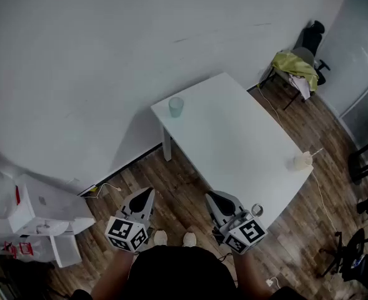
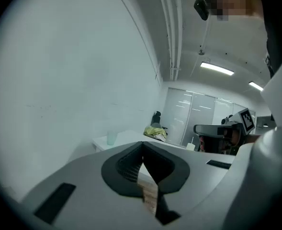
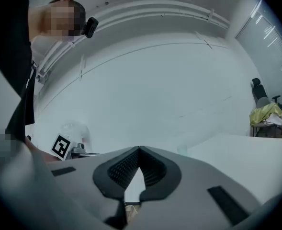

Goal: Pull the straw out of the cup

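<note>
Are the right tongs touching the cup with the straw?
Apart. The head view shows bare table between the right tongs and the cup.

The table [image 1: 233,136] is white, the floor [image 1: 190,186] brown wood-grain, with a teal cup [image 1: 176,107] and a cream cup [image 1: 303,161].

A grey left gripper [image 1: 145,195] and right gripper [image 1: 213,197] bearing black-and-white marker cubes [image 1: 129,233] are seen, with a dark top [image 1: 171,272] and pale shoes [image 1: 161,237] worn.

Right claw [image 3: 140,149] apparently closed, empty.
</note>
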